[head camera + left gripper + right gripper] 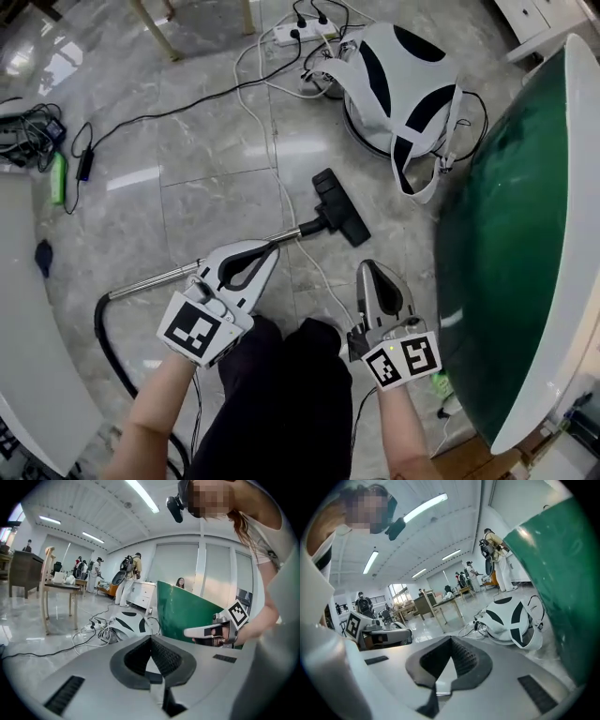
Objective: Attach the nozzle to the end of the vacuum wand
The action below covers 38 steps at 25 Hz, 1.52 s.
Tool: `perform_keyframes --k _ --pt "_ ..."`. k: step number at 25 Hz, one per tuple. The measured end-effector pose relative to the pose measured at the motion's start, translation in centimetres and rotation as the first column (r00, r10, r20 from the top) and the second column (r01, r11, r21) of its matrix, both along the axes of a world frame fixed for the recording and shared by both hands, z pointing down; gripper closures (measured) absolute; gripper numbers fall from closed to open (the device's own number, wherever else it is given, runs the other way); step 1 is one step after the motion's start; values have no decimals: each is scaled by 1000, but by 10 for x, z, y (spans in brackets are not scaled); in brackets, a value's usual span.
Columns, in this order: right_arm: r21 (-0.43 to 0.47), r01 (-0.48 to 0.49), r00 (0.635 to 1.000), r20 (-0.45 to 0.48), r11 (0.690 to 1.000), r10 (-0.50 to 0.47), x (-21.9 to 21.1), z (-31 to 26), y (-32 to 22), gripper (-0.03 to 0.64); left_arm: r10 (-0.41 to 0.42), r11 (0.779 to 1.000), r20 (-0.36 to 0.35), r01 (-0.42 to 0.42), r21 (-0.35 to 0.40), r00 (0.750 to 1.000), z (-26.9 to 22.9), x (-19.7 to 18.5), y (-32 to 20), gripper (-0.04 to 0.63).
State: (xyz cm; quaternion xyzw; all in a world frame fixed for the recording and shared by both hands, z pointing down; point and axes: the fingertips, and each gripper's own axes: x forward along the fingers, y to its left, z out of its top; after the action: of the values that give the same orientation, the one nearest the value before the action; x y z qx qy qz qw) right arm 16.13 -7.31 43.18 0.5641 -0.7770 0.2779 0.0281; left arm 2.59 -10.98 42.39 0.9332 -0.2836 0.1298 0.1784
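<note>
Head view: left gripper [273,248] and right gripper [368,267] clenched empty over open floor [206,141], green tub [506,244] rim beside the right.

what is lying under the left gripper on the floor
The vacuum wand on the floor, running to the black nozzle. The left gripper covers the wand's middle stretch, so that part cannot be seen.

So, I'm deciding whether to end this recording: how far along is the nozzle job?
Done, it seems: the nozzle sits joined to the end of the wand, and both lie on the floor. In hand: nothing. The left gripper and right gripper are shut and empty, held clear of the wand. Left: apparently nothing, though whether the joint is locked cannot be told.
</note>
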Motion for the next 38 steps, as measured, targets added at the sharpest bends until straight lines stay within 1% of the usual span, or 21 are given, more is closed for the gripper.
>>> perform_keyframes --k 2,4,6,8,11,14,17,20,24,26,29,32,34,36,38 --pt "-15 -69 997 41 998 69 -1 -42 -2 603 -33 999 -22 33 -3 999 -48 3 5 586" --pt "-24 -121 990 72 992 122 -3 -90 -2 603 -60 997 -63 57 -47 996 -100 5 17 586" --pt "-12 -137 987 79 990 138 -9 -144 -2 603 -88 992 -96 78 -96 992 -152 5 26 586" --pt "-6 -146 984 105 989 146 -12 -195 -3 603 -111 989 -106 99 -111 988 -202 3 28 586" --pt "3 -128 984 125 992 127 -19 -262 -5 603 -108 993 -102 101 -68 989 -276 1 27 586" --pt "30 -97 991 95 995 94 -29 -327 2 603 -91 996 -93 89 -26 991 -346 -6 28 586" --pt "79 -80 994 86 994 73 -34 -392 8 603 -94 996 -91 93 -16 991 -400 -11 30 586" --pt "126 -75 995 80 989 66 -33 -446 20 603 -72 997 -93 74 11 993 -446 -7 41 586" --pt "197 -70 995 83 978 55 -29 -492 45 601 -45 998 -99 50 45 994 -484 -3 63 586" --pt "215 -79 996 59 973 68 -26 -504 60 601 -47 998 -102 52 46 994 -493 -5 75 586" --pt "233 -106 994 -5 967 111 -18 -516 77 601 -32 999 -103 36 40 994 -497 -4 86 586" --pt "252 -164 985 -12 954 173 -9 -525 88 601 -13 998 -90 18 57 996 -499 0 88 586" --pt "268 -186 980 -14 945 197 -2 -531 91 601 -4 996 -117 14 89 993 -511 5 84 586" --pt "272 -190 978 -28 943 205 4 -532 93 601 -5 994 -143 21 108 990 -519 10 82 586" --pt "270 -198 976 -35 942 215 9 -532 93 601 -6 992 -142 23 121 990 -521 15 82 586"
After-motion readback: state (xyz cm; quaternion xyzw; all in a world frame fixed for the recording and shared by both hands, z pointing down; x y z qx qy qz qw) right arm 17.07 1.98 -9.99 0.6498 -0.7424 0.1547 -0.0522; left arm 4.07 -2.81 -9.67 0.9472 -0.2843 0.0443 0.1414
